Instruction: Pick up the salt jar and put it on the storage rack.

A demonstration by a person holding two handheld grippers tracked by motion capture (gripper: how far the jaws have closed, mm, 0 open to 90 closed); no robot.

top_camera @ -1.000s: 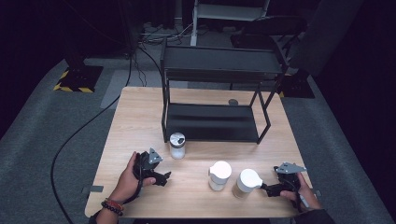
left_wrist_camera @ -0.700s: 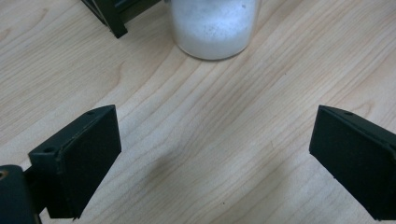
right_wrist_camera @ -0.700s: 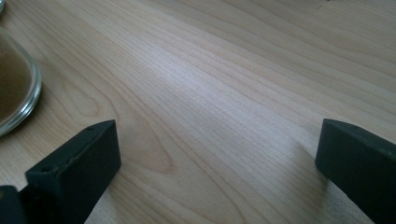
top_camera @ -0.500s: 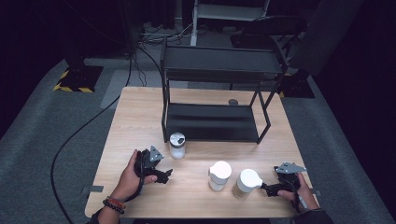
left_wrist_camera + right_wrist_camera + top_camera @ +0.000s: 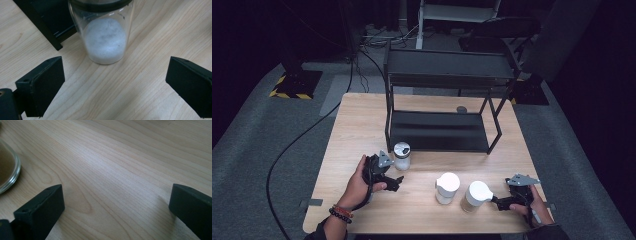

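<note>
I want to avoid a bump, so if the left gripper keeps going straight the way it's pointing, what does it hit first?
The left gripper, jaws wide open, points at the glass jar of white powder; it would likely meet that first, the black shelf leg beside it.

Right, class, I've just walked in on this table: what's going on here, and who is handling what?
A person sits at a wooden table with a gripper in each hand. The left gripper, jaws wide open, points at a glass jar of white powder standing by the black shelf rack; it is not touching it. The right gripper, also open, rests low beside a white-lidded jar. Another white-lidded jar stands untouched. Nothing is gripped.
</note>
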